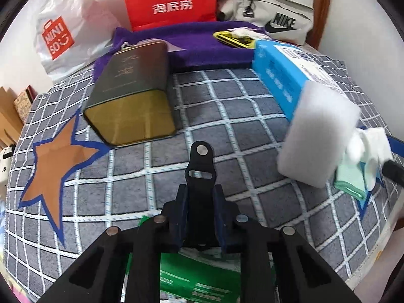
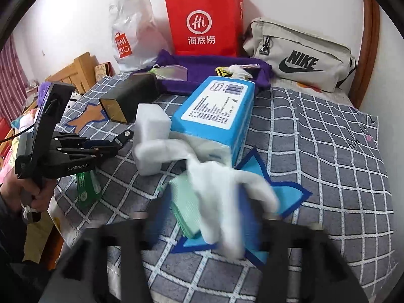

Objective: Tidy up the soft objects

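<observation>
A home bedroom: checked blanket point(image 2: 315, 139) on a wooden-framed bed point(image 2: 371, 38), shopping bags point(image 2: 204, 25) against the wall.

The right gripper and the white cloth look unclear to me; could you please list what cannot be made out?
- Right gripper, right wrist view: motion blur smears its fingers; open or shut is unclear.
- White cloth: blurred; whether it is gripped is unclear.
- Green cloth: partly under the white cloth.
- Green packet, left wrist view: hidden behind the left gripper.

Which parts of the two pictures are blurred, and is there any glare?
Left wrist view: the white foam block is motion-blurred; the tin is sharp, its gold end glossy. Right wrist view: the right gripper and white cloth are smeared; the background is sharp.
</observation>
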Available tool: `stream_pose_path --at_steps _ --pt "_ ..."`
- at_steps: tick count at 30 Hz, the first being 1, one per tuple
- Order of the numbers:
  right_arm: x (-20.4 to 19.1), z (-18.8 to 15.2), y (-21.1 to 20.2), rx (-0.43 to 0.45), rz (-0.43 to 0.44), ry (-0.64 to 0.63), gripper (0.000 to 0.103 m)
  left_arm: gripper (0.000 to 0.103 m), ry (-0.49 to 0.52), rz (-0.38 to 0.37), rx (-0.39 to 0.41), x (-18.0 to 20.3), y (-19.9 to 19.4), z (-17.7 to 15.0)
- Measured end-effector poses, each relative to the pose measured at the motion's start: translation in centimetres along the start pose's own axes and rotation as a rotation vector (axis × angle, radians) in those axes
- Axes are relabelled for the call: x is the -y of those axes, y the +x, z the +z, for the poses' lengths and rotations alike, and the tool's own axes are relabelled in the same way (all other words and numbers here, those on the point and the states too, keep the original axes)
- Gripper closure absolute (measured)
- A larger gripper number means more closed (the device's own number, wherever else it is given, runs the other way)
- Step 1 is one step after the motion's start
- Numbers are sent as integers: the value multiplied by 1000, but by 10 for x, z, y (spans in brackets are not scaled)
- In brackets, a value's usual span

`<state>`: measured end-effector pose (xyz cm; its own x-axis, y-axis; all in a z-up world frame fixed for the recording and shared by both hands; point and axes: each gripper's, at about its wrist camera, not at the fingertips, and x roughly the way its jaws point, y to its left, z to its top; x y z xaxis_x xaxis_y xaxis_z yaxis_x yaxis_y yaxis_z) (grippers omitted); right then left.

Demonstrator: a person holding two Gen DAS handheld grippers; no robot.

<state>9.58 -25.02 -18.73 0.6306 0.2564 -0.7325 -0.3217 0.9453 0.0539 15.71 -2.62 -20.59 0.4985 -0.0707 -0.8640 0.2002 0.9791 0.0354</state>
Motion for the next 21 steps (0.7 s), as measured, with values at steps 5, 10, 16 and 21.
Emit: stream_pose_path --at_steps 5,10,16,21 --pt "-9 6 20 1 -12 -17 22 84 -20 19 -12 -13 0 2" --pt "-11 7 55 -63 -69 -26 22 84 -80 -17 -8 -34 -4 1" --pt "-1 3 66 -94 -71 6 58 84 -103 -36 -13 -45 -2 -1" --pt "5 1 57 -96 -21 17 83 84 -126 -61 -3 -49 -9 0"
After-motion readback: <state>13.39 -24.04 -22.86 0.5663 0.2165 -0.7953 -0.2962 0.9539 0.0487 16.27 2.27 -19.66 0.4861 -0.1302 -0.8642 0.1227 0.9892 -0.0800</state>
